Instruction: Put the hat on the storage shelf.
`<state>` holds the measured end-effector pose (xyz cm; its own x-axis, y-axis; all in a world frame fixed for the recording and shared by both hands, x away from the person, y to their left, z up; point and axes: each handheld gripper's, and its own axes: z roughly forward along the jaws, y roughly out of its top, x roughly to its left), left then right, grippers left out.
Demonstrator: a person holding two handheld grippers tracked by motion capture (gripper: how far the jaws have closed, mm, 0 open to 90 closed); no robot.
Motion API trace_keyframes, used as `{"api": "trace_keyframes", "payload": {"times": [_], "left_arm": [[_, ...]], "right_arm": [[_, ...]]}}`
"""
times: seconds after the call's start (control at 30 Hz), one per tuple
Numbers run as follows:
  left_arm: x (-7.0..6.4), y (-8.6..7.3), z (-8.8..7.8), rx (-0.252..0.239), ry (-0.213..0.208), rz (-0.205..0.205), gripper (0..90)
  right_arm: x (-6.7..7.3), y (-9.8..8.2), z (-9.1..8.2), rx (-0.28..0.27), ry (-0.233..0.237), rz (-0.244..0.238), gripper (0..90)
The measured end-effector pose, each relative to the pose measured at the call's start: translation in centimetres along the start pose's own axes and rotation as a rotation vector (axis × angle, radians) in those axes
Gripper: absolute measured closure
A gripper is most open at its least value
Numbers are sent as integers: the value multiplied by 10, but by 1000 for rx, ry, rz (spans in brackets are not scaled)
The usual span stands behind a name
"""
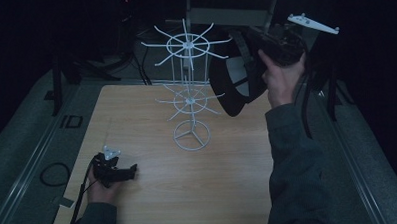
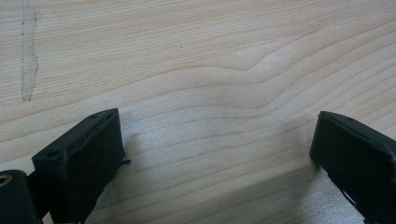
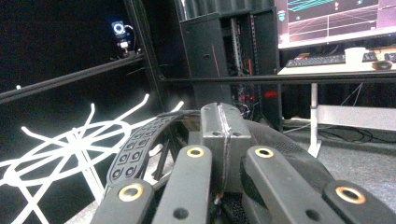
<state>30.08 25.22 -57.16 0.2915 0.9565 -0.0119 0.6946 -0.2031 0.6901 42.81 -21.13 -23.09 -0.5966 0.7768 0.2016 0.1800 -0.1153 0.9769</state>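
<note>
Resting low on the pale wooden counter near its front left corner, the left tool has its two black jaws spread wide apart with bare wood grain between them. Raised at the far right, the right tool has its jaws pressed together on the back strap of a black cap, which hangs just beside the upper spokes of a white two-tier wire rack standing on a round base mid-counter. Letters reading "ID" show on the grey surface left of the counter.
</note>
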Motion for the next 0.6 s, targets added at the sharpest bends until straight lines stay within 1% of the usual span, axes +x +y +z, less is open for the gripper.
{"api": "trace_keyframes", "payload": {"times": [0.2,0.6], "left_arm": [[0,0,0,0,0,1,29],[0,0,0,-1,0,-2,29]], "right_arm": [[2,-5,10,14,8,11,900],[7,-15,22,48,35,18,900]]}}
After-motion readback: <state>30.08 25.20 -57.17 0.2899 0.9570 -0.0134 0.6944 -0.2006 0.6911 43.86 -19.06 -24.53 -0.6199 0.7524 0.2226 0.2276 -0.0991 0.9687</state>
